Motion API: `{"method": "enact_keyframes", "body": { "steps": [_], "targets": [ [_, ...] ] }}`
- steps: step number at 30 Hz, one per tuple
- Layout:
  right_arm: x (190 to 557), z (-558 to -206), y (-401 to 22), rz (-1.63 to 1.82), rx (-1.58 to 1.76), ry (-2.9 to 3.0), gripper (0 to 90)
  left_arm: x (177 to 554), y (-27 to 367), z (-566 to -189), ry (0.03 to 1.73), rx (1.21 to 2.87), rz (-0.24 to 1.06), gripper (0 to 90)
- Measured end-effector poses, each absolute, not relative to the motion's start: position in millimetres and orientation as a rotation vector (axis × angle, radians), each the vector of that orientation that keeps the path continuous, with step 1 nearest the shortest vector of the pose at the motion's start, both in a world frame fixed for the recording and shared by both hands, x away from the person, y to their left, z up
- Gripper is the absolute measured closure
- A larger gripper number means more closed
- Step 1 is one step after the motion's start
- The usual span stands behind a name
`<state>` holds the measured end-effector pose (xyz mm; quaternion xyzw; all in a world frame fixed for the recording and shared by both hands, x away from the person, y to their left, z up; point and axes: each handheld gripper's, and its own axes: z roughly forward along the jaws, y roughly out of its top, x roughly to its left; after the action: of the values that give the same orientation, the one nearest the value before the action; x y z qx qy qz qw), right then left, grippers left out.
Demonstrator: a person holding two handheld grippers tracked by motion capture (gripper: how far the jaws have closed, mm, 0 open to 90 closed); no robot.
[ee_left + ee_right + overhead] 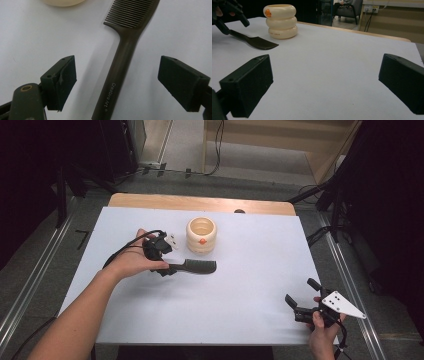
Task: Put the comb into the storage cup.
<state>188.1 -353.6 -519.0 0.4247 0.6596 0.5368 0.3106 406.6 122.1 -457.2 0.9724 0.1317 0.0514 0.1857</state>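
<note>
At desk centre | left gripper (117, 82) jaws wide, straddling comb (125, 57) handle, no grip yet | cup (201, 235) at 12 o'clock of comb | right gripper (301, 296) wide, empty | pickup pending

Comb (196, 266) on table (250, 285), just before cup (201, 235).

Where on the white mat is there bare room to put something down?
Free: the wide stretch between the comb and the right gripper, and the mat's far right past the cream cup. Crowded: the patch where the left gripper, comb and cup sit together.
</note>
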Motion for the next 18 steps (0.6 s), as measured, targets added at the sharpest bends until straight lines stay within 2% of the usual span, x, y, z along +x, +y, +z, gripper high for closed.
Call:
{"method": "enact_keyframes", "body": {
  "steps": [4,13,15,18],
  "targets": [
    [188.2,-519.1,-353.5,1.418,1.121,1.744,0.0,406.9,119.1,-457.8,0.38,2.755,0.161,25.0],
    [188.5,-519.2,-353.2,1.416,1.12,1.749,0.0,410.1,115.4,-461.4,0.354,2.788,0.138,48.6],
    [188.5,-519.2,-353.2,1.417,1.119,1.75,0.0,410.7,115.4,-463.1,0.354,2.787,0.108,52.5],
    [188.5,-519.2,-353.2,1.418,1.119,1.749,0.0,411.9,115.3,-465.8,0.308,2.799,0.128,54.2]
  ]
}}
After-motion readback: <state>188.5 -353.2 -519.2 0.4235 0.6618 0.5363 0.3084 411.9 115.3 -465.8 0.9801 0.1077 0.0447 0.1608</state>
